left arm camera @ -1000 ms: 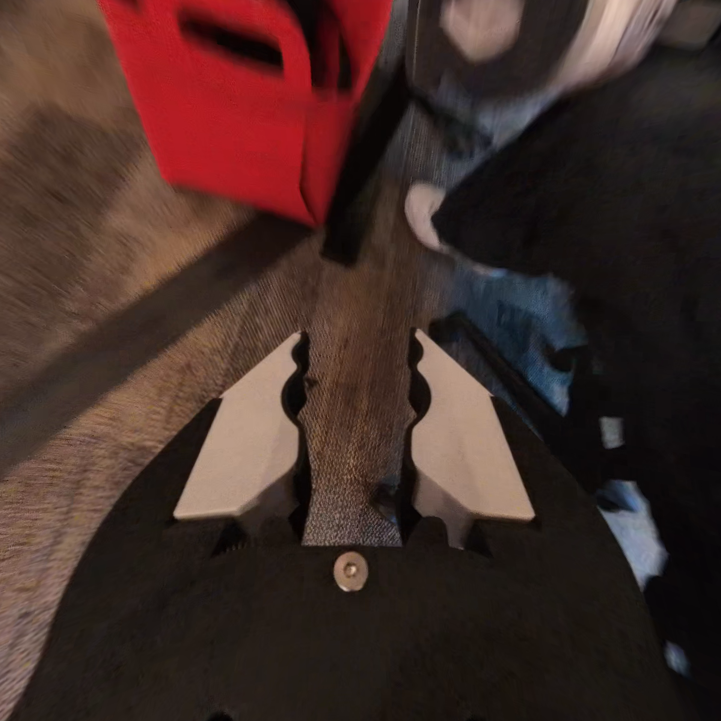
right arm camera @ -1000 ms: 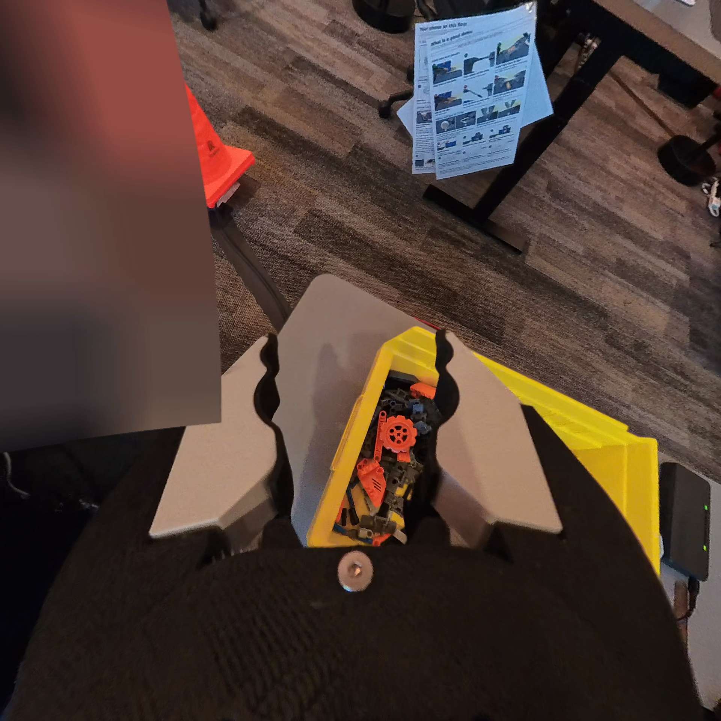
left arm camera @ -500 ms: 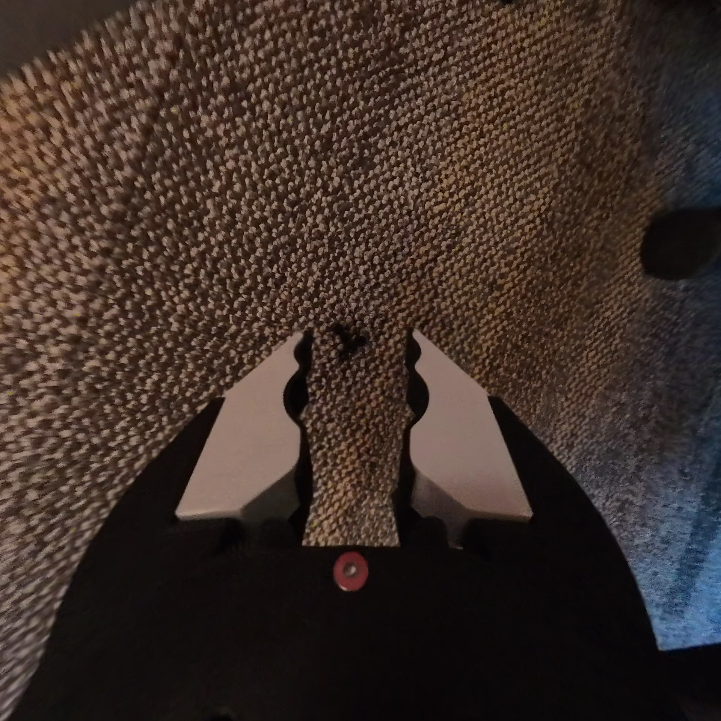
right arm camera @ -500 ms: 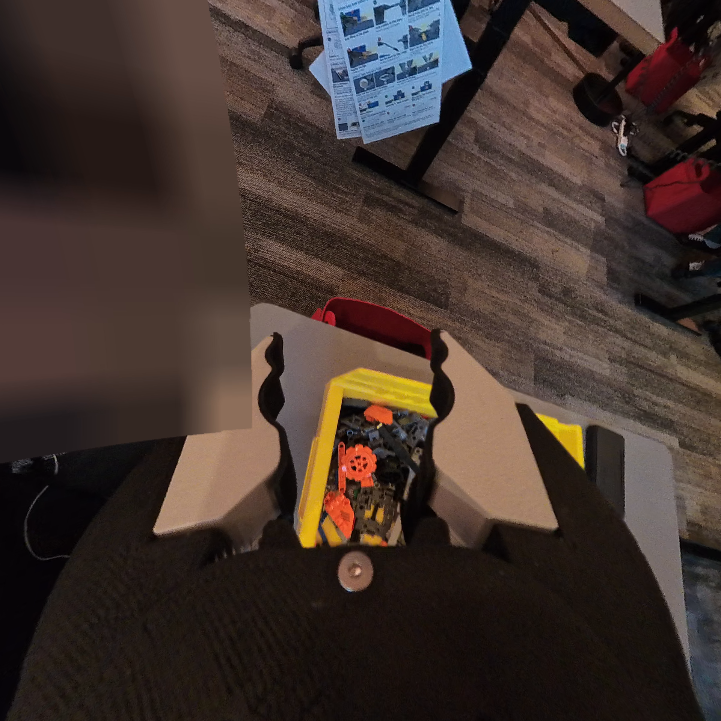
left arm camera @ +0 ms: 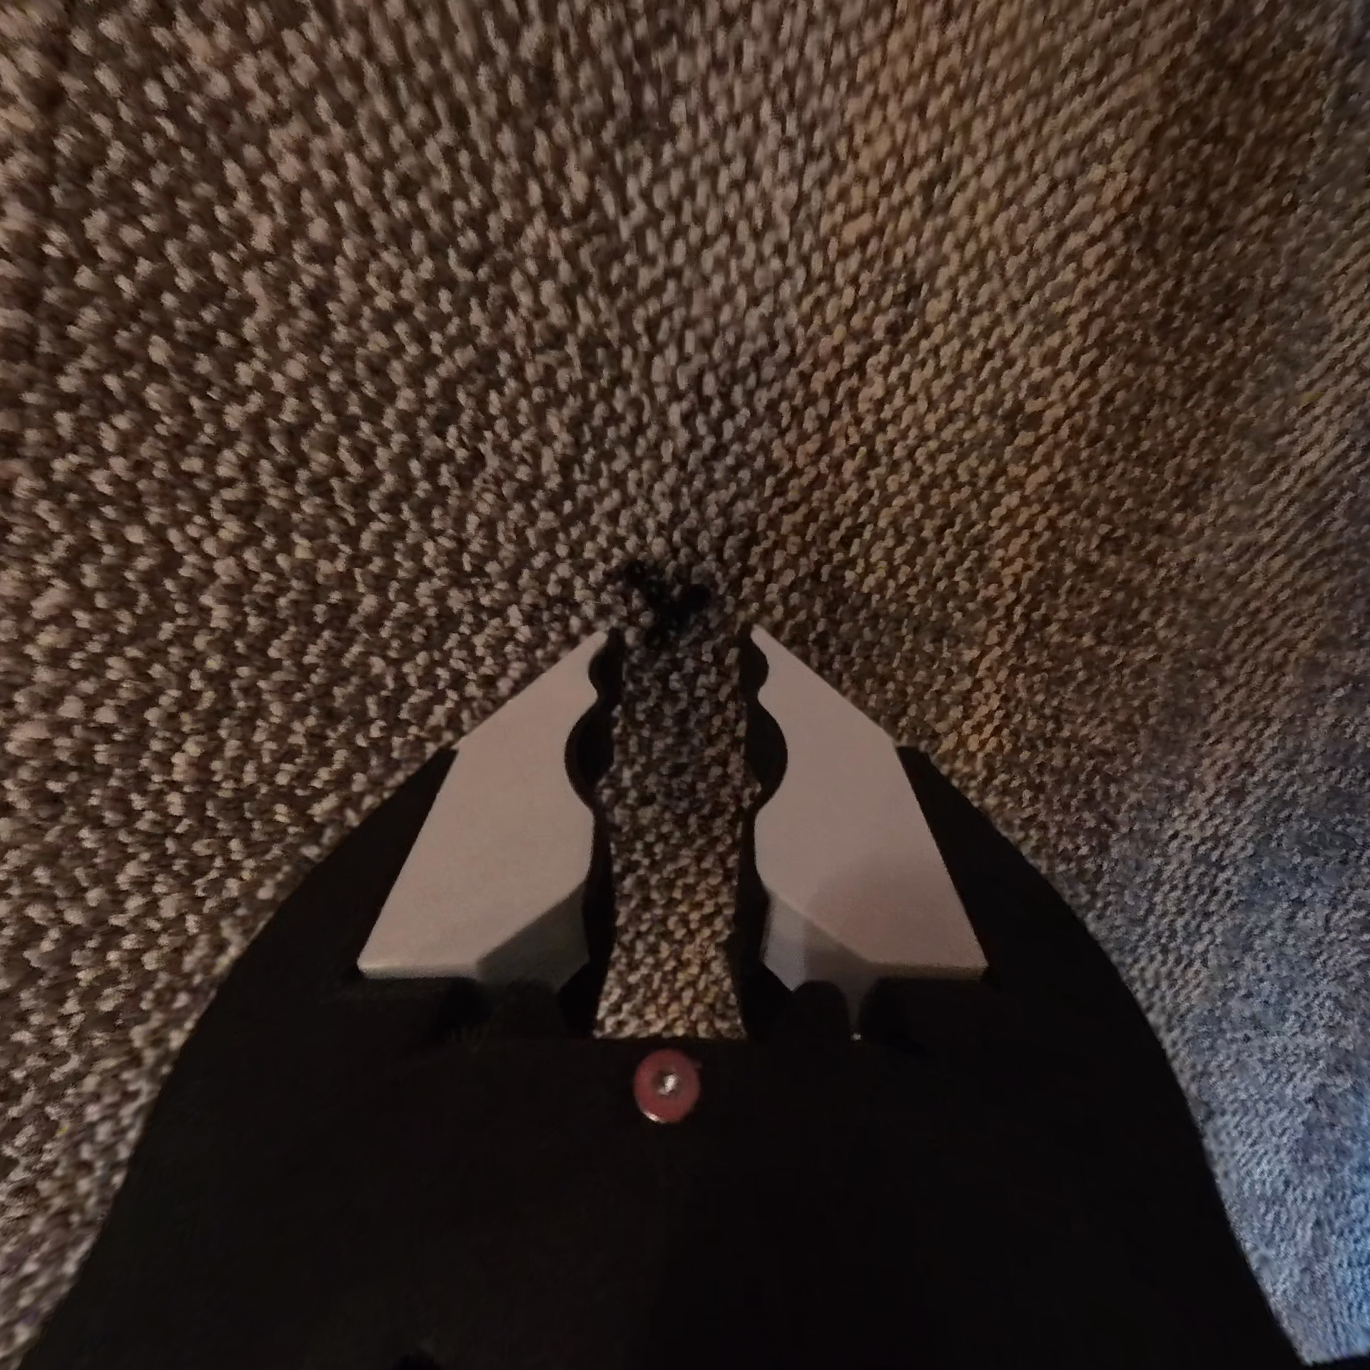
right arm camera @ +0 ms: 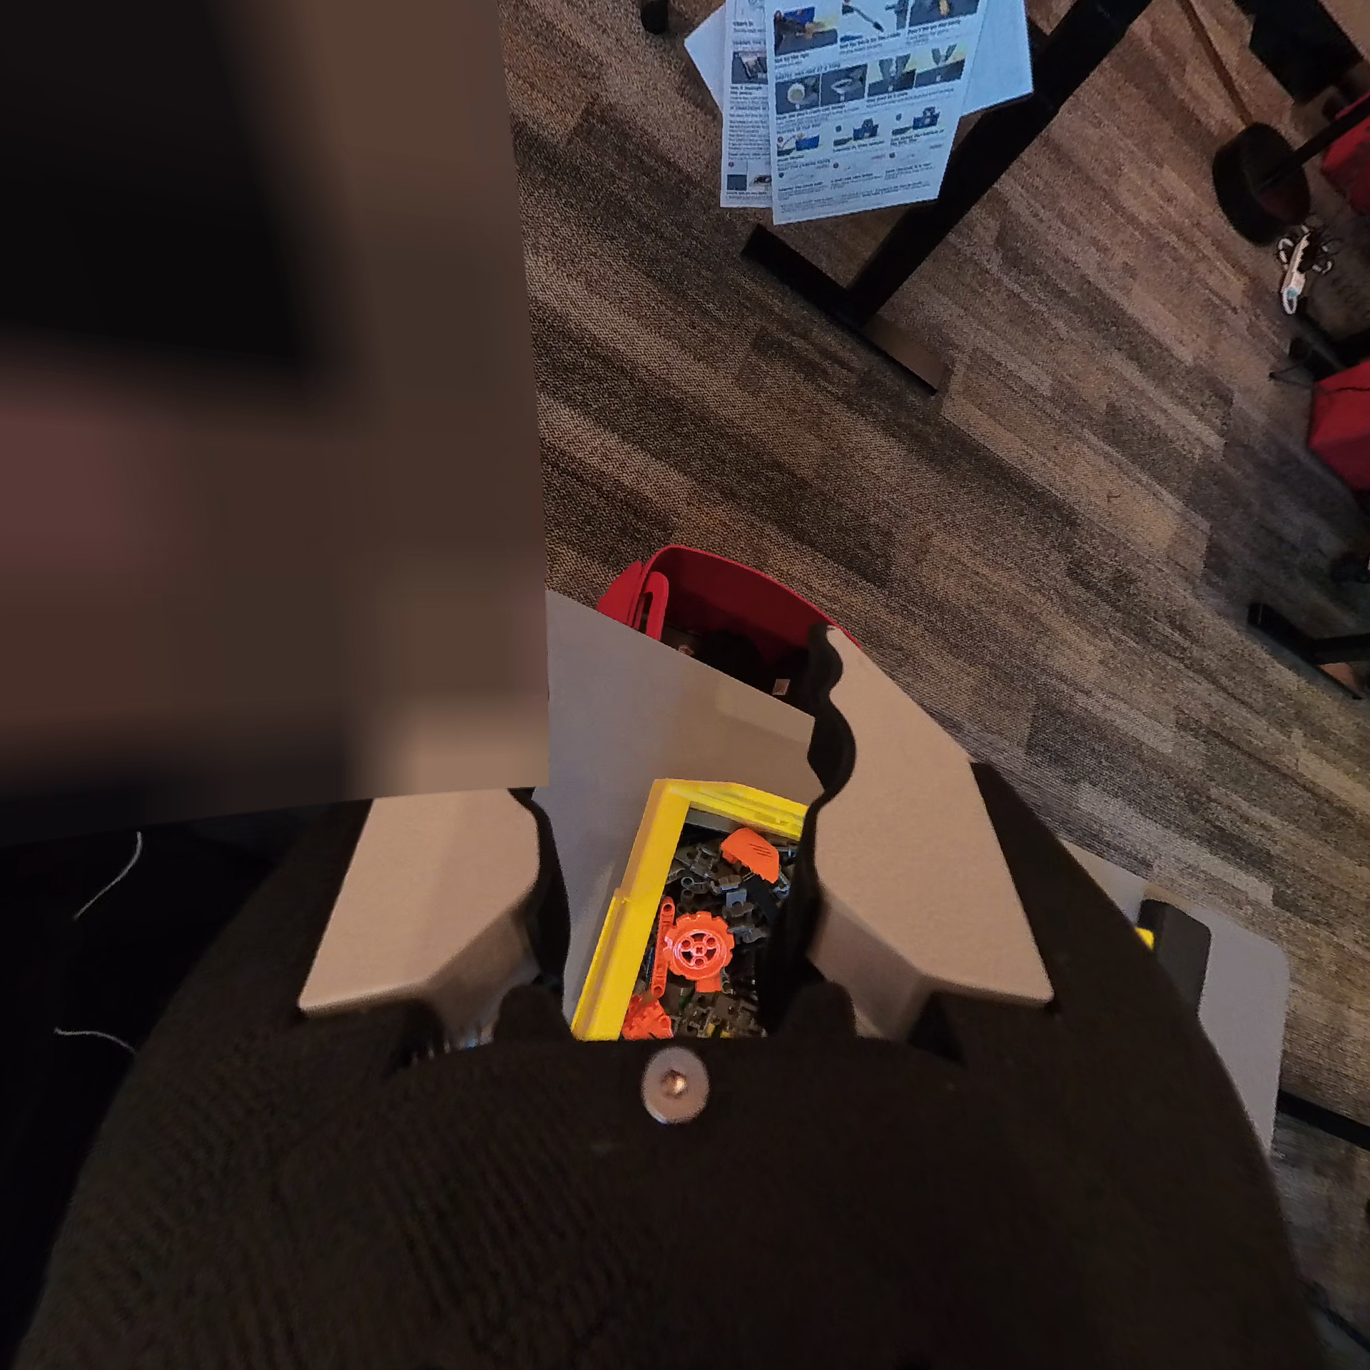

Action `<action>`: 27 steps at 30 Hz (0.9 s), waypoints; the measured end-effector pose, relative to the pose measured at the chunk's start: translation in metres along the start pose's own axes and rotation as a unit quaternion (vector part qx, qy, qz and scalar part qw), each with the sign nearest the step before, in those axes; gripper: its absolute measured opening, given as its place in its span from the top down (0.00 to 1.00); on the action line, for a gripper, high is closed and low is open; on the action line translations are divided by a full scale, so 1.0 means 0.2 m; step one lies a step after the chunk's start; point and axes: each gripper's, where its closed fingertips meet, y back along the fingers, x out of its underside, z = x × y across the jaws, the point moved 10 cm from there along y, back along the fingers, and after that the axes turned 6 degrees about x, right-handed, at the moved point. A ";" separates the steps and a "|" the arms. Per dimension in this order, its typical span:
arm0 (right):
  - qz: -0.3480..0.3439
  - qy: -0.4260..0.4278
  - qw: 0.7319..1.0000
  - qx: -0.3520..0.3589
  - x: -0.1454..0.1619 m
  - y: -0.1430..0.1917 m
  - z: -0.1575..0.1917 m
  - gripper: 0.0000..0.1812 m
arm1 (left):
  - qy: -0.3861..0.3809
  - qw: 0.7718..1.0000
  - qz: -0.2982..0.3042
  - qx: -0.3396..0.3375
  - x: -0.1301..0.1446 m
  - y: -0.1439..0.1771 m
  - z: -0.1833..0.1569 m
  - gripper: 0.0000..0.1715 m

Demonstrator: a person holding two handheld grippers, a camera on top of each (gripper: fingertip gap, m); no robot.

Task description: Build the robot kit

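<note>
Speckled brown carpet [left arm camera: 667,333] fills the left wrist view; the left gripper [left arm camera: 678,652] points at it, jaws parted, a small black piece [left arm camera: 660,600] just past its tips. The right gripper [right arm camera: 682,741], jaws apart and empty, hangs over a yellow bin [right arm camera: 630,904] of orange and grey toy parts [right arm camera: 697,945] on a grey table [right arm camera: 630,712].
</note>
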 end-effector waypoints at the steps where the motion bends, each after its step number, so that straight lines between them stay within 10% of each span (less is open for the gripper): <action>1: -0.001 0.002 1.000 0.002 -0.01 0.00 0.00 0.62 | -0.008 1.000 0.015 -0.005 0.01 -0.02 -0.01 0.84; 15: 0.008 -0.035 0.999 -0.009 0.10 0.00 -0.01 0.64 | 0.107 0.991 -0.072 0.020 0.00 0.12 0.05 0.98; 27: -0.020 -0.092 0.994 0.056 0.52 0.25 -0.18 0.66 | 0.145 0.967 -0.185 -0.101 -0.14 1.13 -0.13 0.98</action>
